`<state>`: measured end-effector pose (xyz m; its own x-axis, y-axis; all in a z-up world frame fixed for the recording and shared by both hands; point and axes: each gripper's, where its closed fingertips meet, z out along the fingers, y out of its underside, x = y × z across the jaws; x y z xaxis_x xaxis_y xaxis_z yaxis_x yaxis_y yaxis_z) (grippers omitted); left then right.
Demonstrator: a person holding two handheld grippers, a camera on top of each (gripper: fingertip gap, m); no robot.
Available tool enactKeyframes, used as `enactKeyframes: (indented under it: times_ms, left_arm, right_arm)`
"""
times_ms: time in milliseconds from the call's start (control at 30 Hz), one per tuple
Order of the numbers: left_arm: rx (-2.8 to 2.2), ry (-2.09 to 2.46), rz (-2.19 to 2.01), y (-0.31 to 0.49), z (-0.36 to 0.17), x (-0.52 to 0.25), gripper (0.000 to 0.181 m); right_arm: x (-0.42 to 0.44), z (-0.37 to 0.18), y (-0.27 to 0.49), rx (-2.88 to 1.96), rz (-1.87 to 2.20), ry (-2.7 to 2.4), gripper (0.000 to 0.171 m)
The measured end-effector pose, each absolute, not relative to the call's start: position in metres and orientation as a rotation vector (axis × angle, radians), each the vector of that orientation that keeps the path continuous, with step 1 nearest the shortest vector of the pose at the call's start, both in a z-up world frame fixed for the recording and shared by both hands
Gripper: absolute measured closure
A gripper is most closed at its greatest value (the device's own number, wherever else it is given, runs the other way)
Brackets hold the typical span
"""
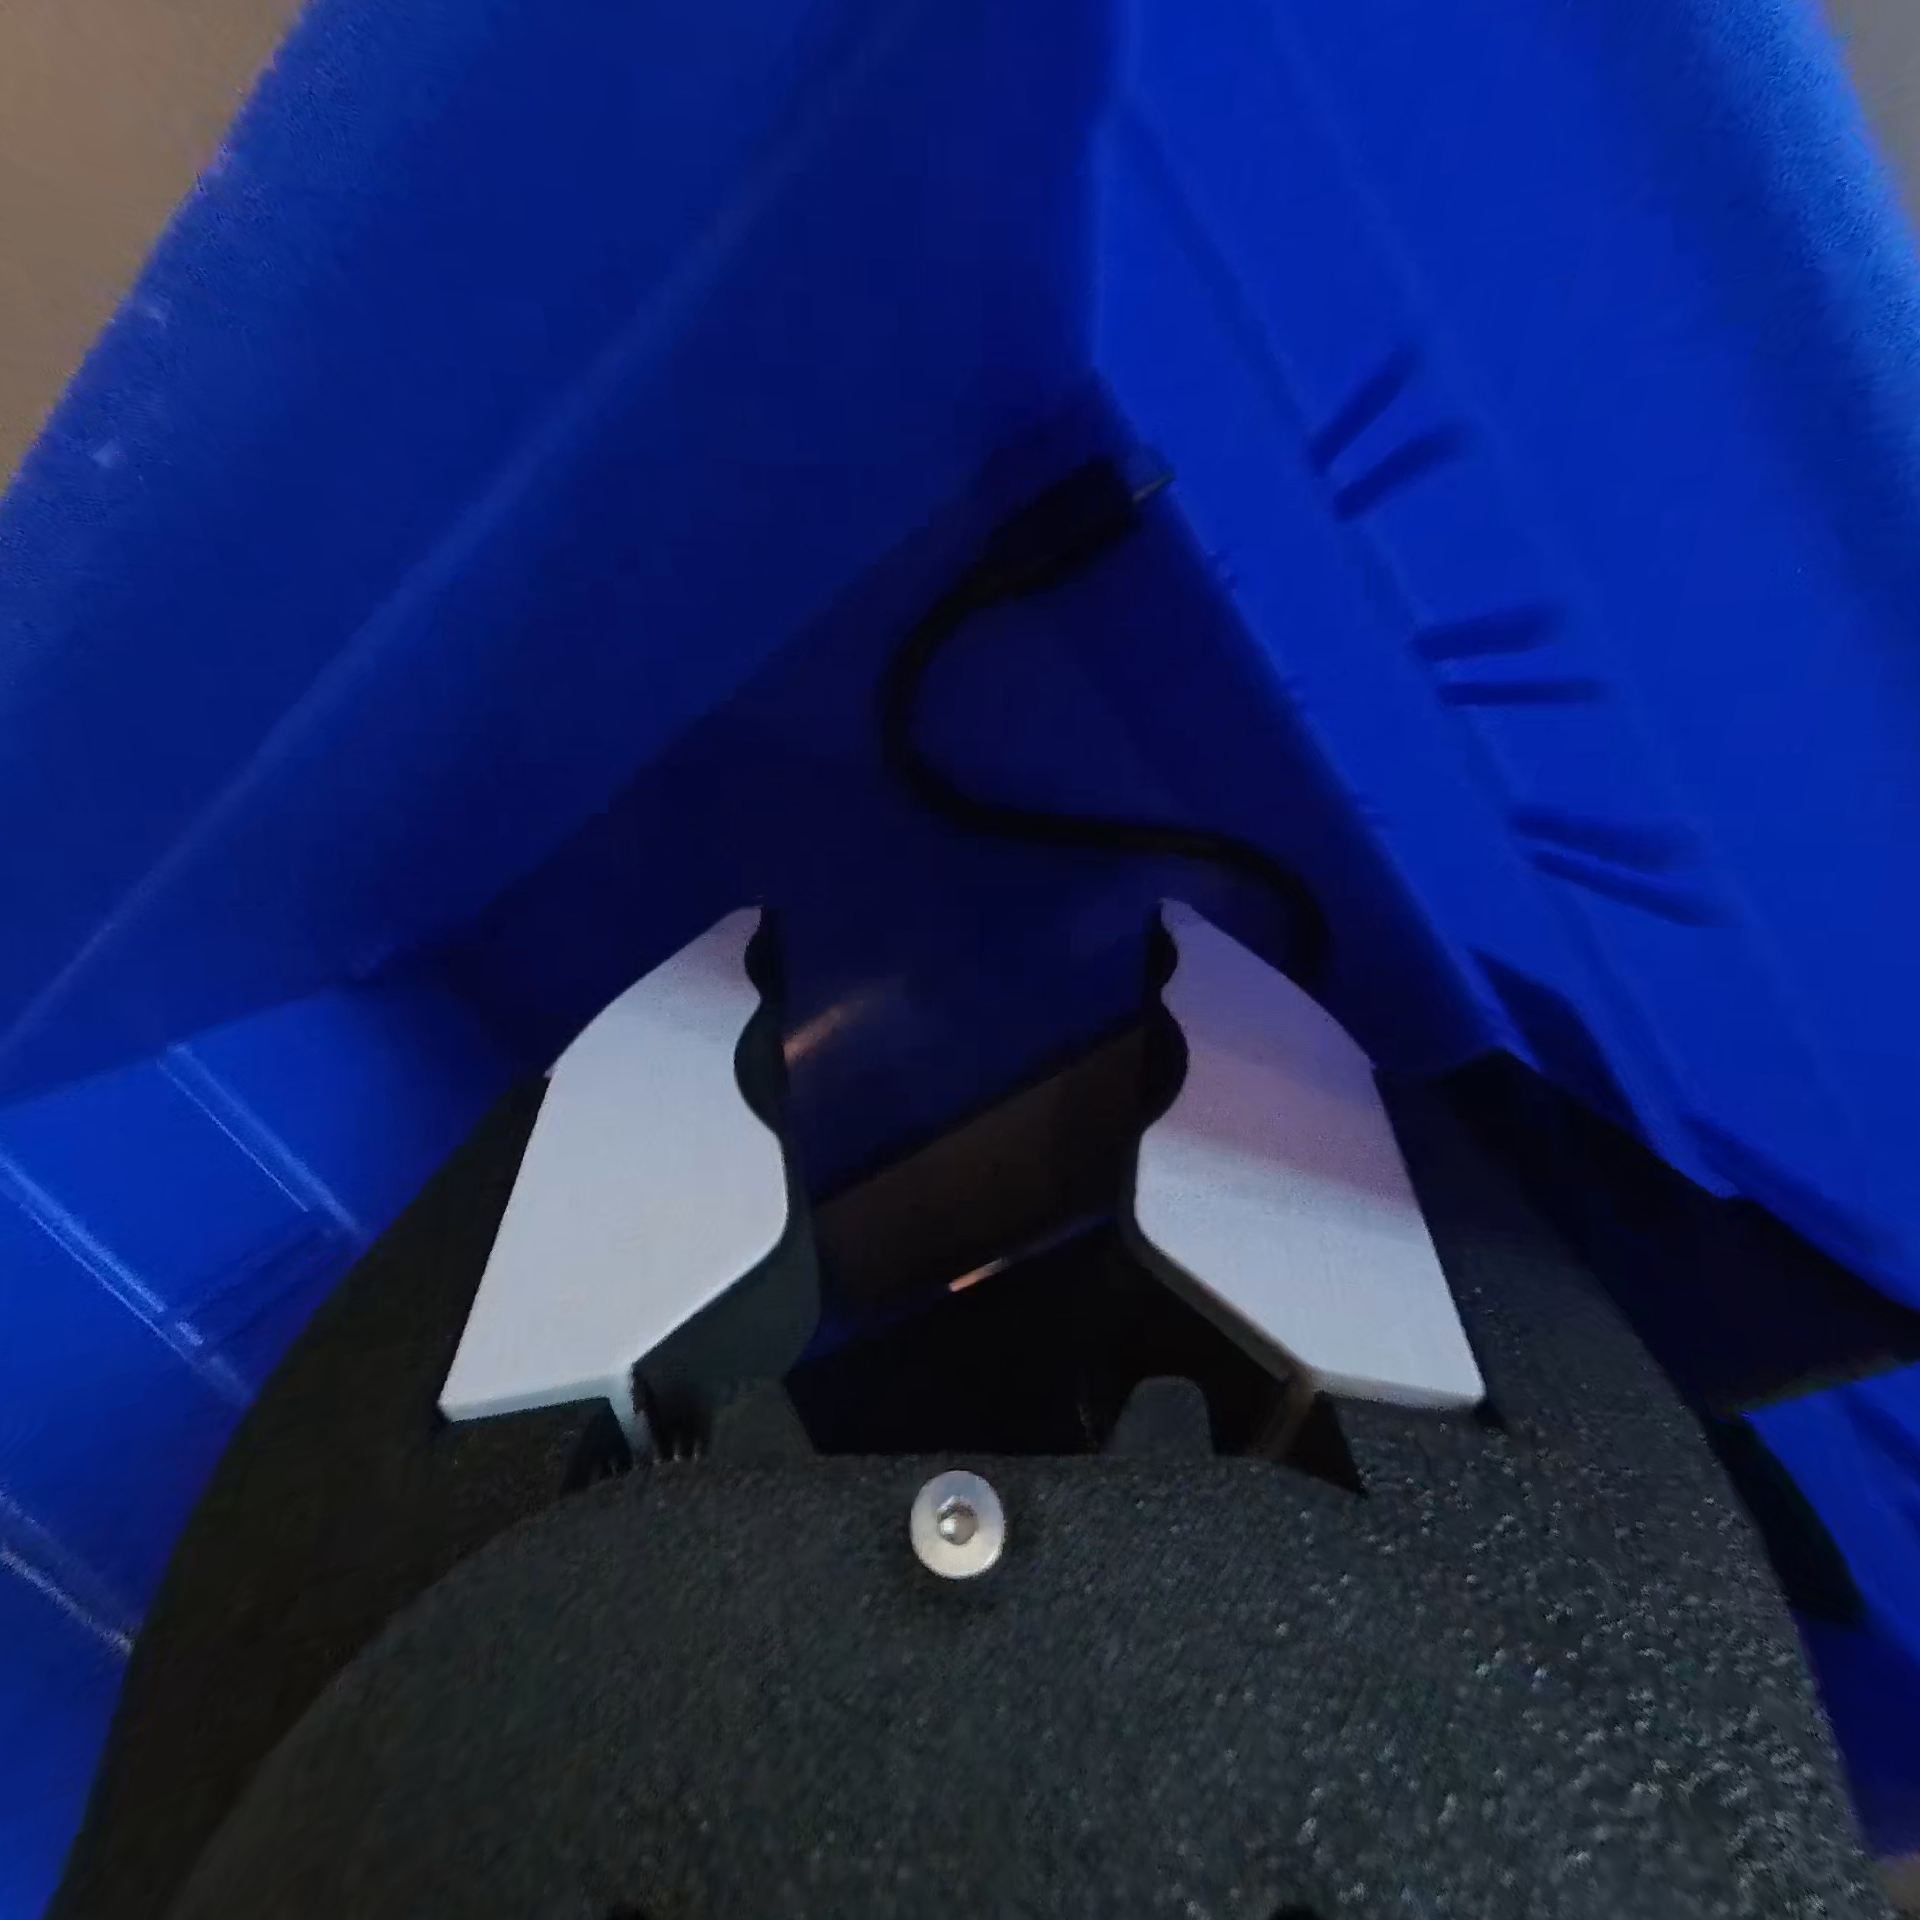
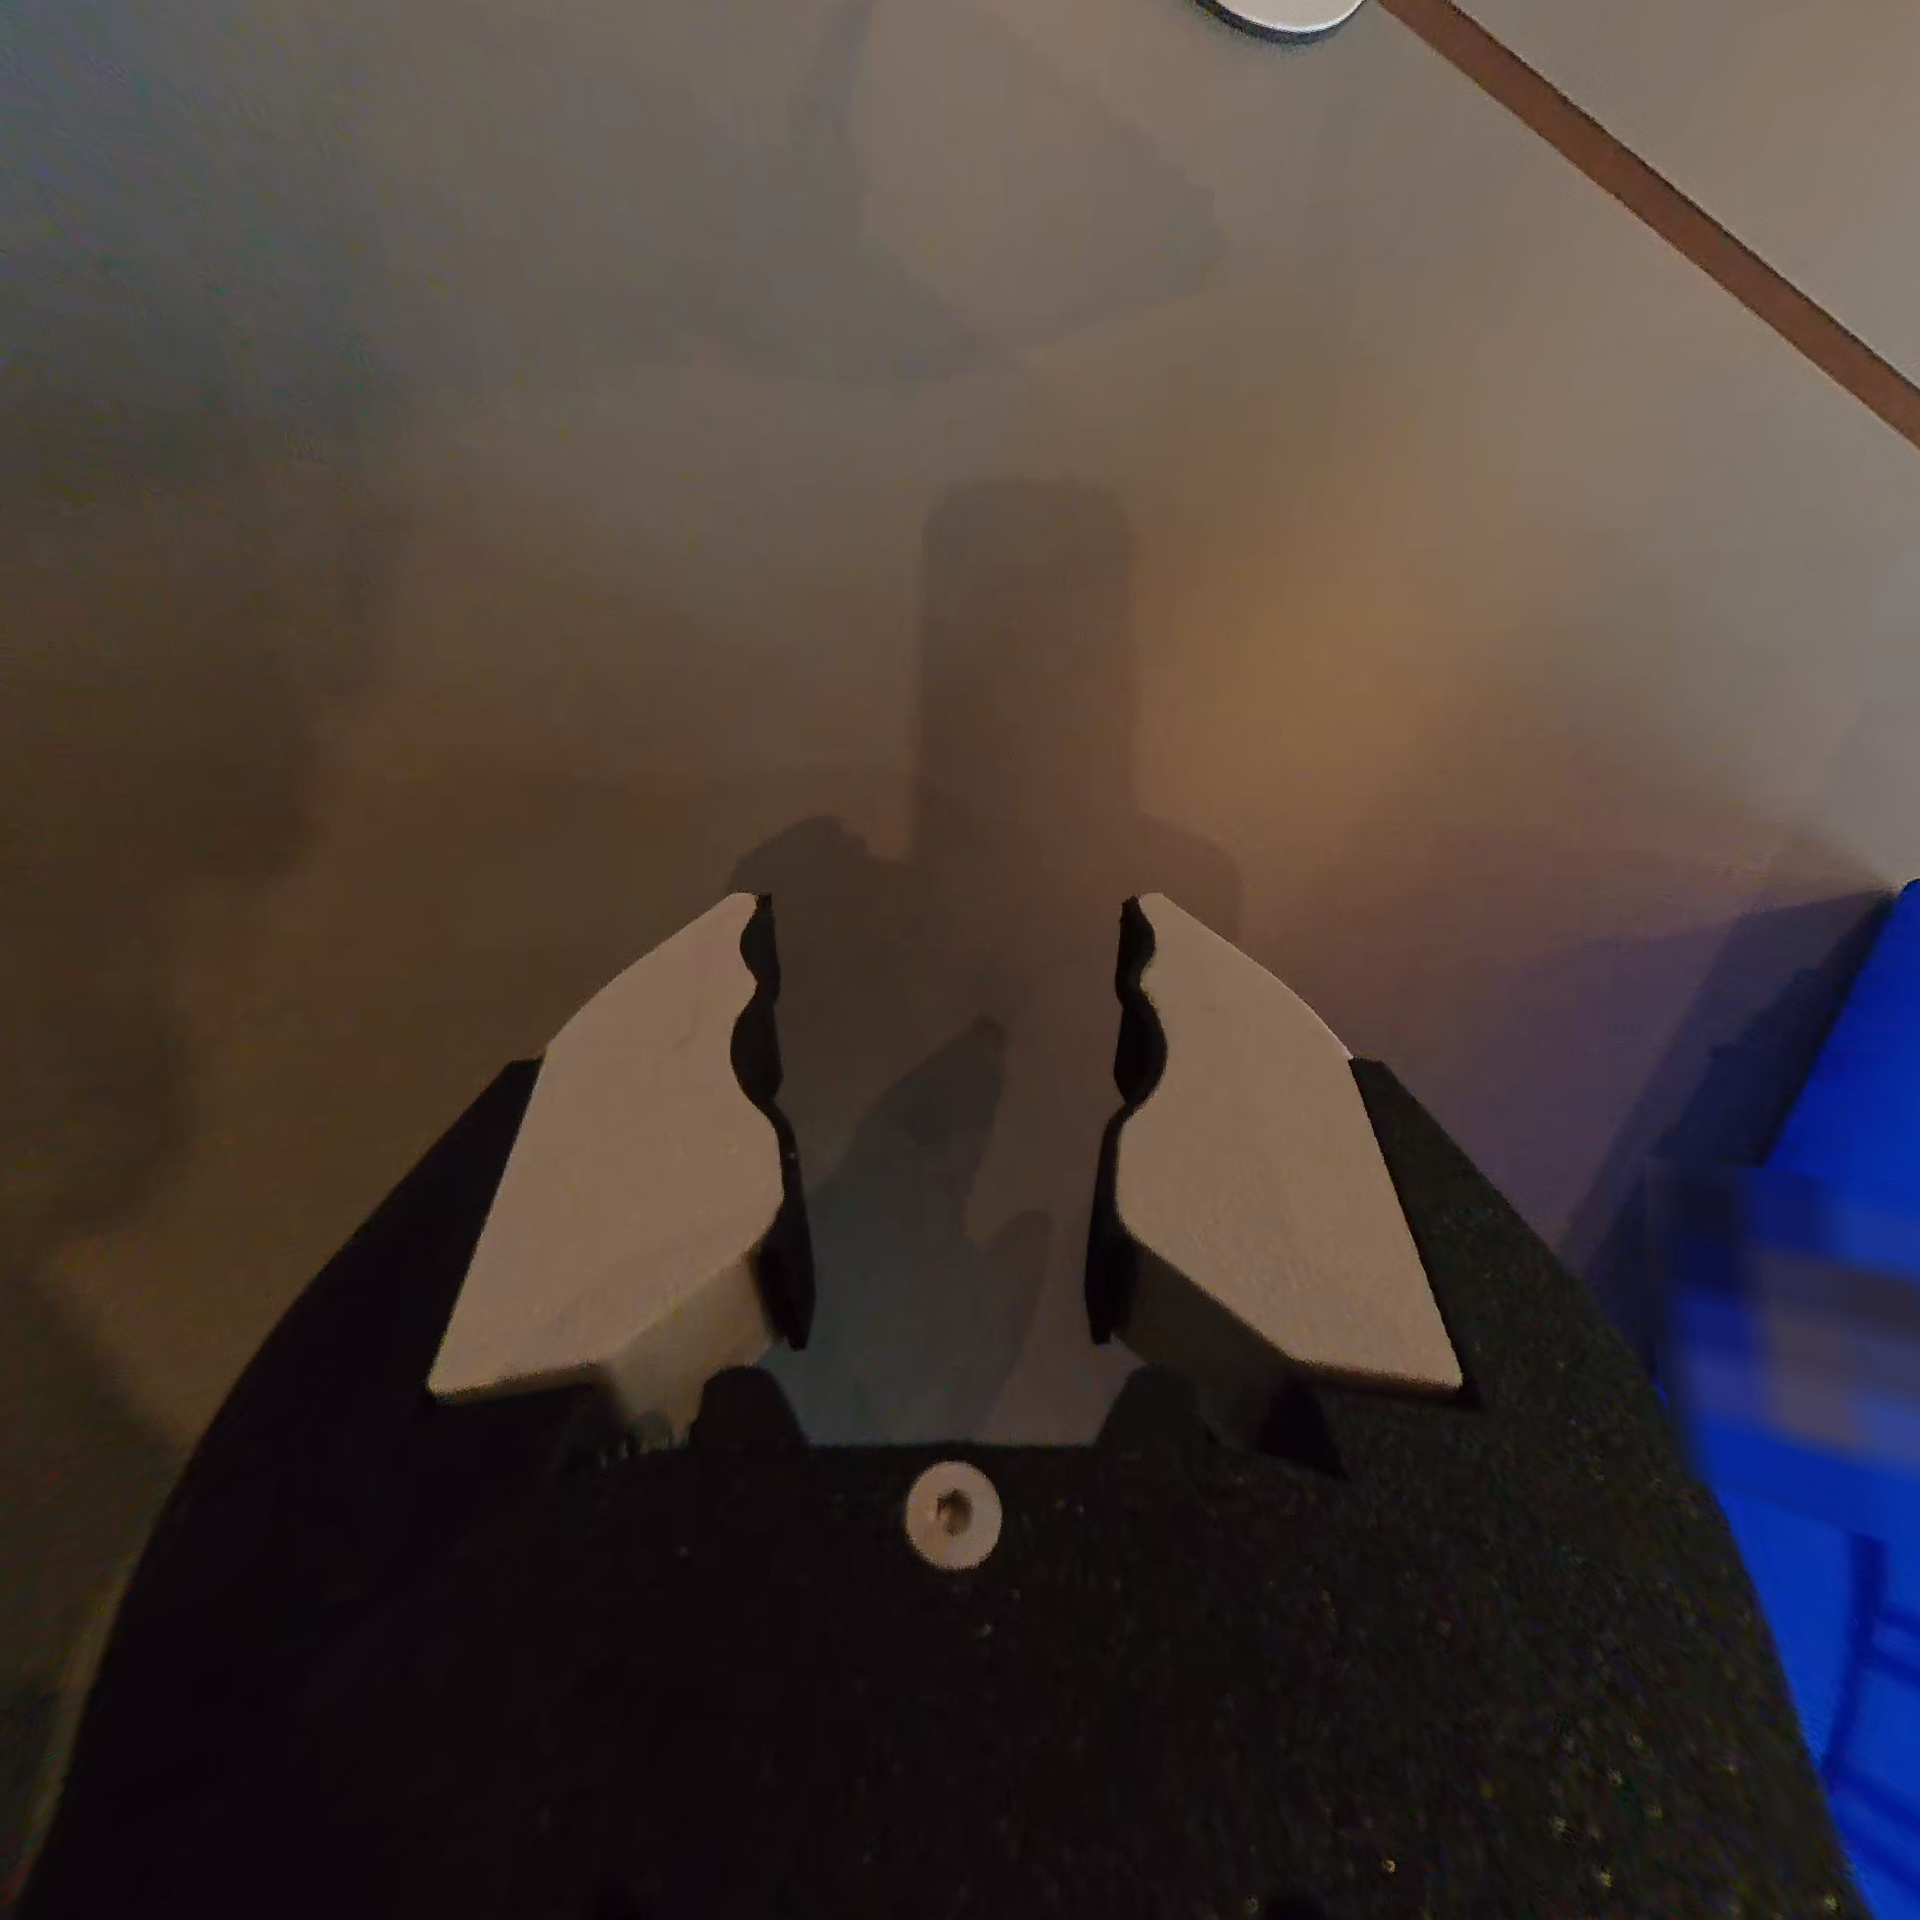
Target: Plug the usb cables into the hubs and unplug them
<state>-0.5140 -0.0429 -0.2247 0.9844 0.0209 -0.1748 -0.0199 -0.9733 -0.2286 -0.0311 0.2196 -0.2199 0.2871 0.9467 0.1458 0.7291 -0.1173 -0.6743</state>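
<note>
Blue bin [image 1: 623,520] w/ black cable [image 1: 940,769] left view only, right tool [image 2: 945,914] over bare table [image 2: 416,520]

Grey-brown tabletop [image 2: 520,520] w/ blue bin [image 2: 1829,1351] at right edge.

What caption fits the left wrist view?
Left gripper, fingers open, reaching into a blue bin above a black hub and its curled cable.

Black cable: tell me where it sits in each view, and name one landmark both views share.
Left wrist view: the black cable snakes along the bin floor, centre, just beyond the fingers.
Right wrist view: not in it; only bare table ahead.
Shared landmark: the blue bin, at the right edge in the right wrist view.
</note>
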Motion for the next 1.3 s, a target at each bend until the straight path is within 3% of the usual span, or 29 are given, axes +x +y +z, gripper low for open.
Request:
enactKeyframes:
  times_ms: [400,533,800,933,1067,1200,1300]
  left_arm:
    - [-3.015,0.072,0.243,-0.048,-0.235,-0.509,0.132]
    - [-3.05,0.082,0.318,-0.054,-0.238,-0.515,0.181]
    - [-2.974,0.095,0.262,-0.044,-0.227,-0.513,0.181]
    - [-2.909,0.106,0.177,-0.036,-0.213,-0.511,0.146]
    - [-2.878,0.132,0.108,-0.027,-0.21,-0.513,0.135]
    - [-2.912,0.026,0.134,-0.016,-0.226,-0.525,0.141]
    - [-2.9,-0.027,0.13,-0.004,-0.235,-0.528,0.156]
  right_arm:
    - [-0.027,-0.221,0.221,-1.91,0.419,-1.494,0.109]
    - [-0.026,-0.221,0.222,-1.908,0.413,-1.489,0.109]
    - [-0.023,-0.224,0.225,-1.931,0.405,-1.48,0.109]
    - [-0.018,-0.227,0.23,-1.953,0.37,-1.475,0.109]
    - [-0.015,-0.22,0.234,-1.963,0.385,-1.429,0.11]
    - [-0.011,-0.214,0.239,-1.965,0.348,-1.402,0.111]
    - [-0.012,-0.21,0.24,-1.966,0.327,-1.396,0.111]
